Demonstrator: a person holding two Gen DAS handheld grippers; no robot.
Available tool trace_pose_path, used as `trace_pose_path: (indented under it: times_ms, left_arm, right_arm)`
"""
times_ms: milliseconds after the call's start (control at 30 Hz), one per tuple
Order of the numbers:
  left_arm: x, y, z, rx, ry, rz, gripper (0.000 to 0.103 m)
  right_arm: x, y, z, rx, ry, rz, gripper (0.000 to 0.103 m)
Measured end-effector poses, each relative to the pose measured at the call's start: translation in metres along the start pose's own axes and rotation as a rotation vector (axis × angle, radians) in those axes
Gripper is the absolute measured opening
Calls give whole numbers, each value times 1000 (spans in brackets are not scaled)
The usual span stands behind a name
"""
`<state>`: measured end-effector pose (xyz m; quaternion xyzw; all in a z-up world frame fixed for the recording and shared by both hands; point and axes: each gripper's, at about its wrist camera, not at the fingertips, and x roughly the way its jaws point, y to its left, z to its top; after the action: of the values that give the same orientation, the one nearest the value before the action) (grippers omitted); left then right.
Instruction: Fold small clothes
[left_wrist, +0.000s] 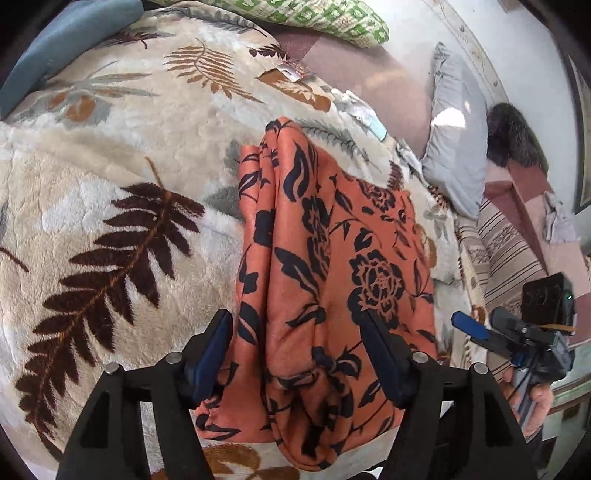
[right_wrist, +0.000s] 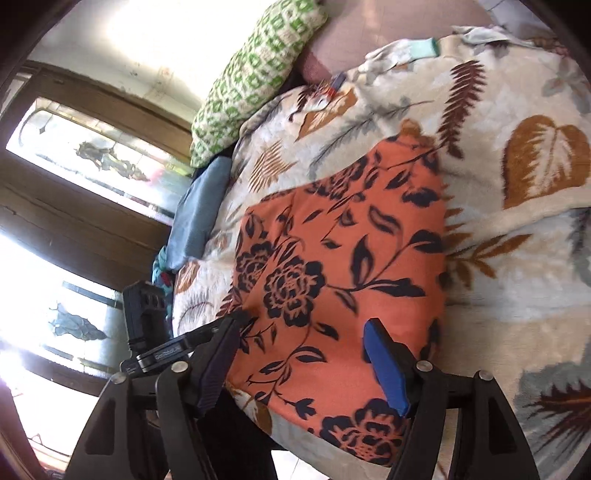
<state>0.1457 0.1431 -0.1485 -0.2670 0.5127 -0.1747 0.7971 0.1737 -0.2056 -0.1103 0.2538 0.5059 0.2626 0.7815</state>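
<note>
With the orange floral garment (left_wrist: 332, 266) lying partly folded on the leaf-patterned blanket (left_wrist: 110, 206), left claw (left_wrist: 295, 354) and right claw (right_wrist: 303, 358) are held open above it, so an edge must be gripped for another fold.

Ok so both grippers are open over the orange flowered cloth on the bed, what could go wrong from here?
1. The orange cloth is bunched into thick ridges between the left gripper fingers, so a pinch may catch only some layers and the fold could come apart.
2. The blanket underneath is plush; a low grab might snag its pile along with the cloth.
3. The cloth's near edge lies close to the bed's edge under the right gripper, so a tug could probably drag it off.
</note>
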Motion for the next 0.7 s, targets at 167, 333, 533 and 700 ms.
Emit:
trace_pose_path:
  times_ms: [167,333,533,700]
  left_arm:
    - [15,1,10,-16,25,43,78]
    - [34,-7,8,14,47,103,76]
    - [30,-26,3,81,40,216,35]
    - [19,-63,-8,200,-17,325,28]
  right_arm:
    - [-3,-61,6,201,-28,19,75]
    - [56,-83,7,293,81,58,76]
    - [59,-48,12,154,78,2,36]
    - [39,-14,12,49,36,-37,34]
